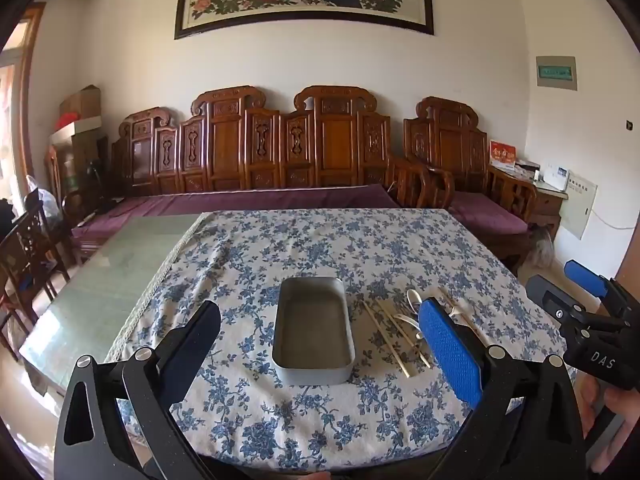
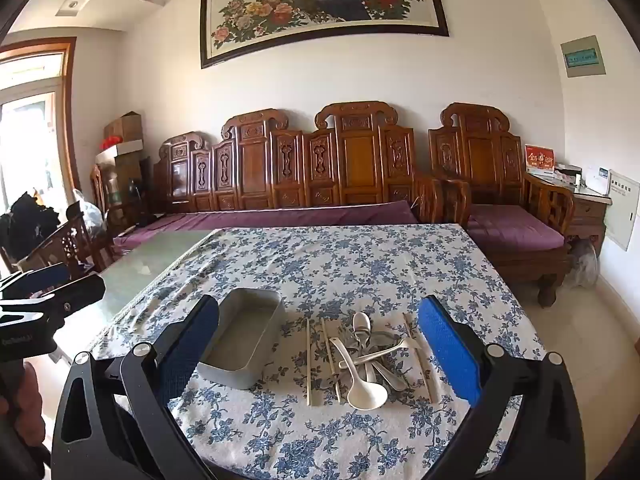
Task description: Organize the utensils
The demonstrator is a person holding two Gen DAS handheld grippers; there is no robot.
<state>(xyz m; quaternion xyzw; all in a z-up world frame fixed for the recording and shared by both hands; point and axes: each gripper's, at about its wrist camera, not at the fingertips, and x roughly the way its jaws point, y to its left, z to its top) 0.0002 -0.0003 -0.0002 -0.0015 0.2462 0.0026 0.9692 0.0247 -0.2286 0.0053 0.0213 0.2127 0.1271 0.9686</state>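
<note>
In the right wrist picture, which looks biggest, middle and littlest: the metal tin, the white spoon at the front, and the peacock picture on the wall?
1. Peacock picture, though it hangs far away.
2. Metal tin.
3. White spoon, though it lies closest.

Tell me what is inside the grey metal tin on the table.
The tin holds nothing: its bare floor shows in the left wrist view. In the right wrist view a gripper finger covers one near corner. Spoons and chopsticks lie beside it.

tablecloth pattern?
Blue flowers on white, on the tablecloth; right wrist view shows it best.
</note>
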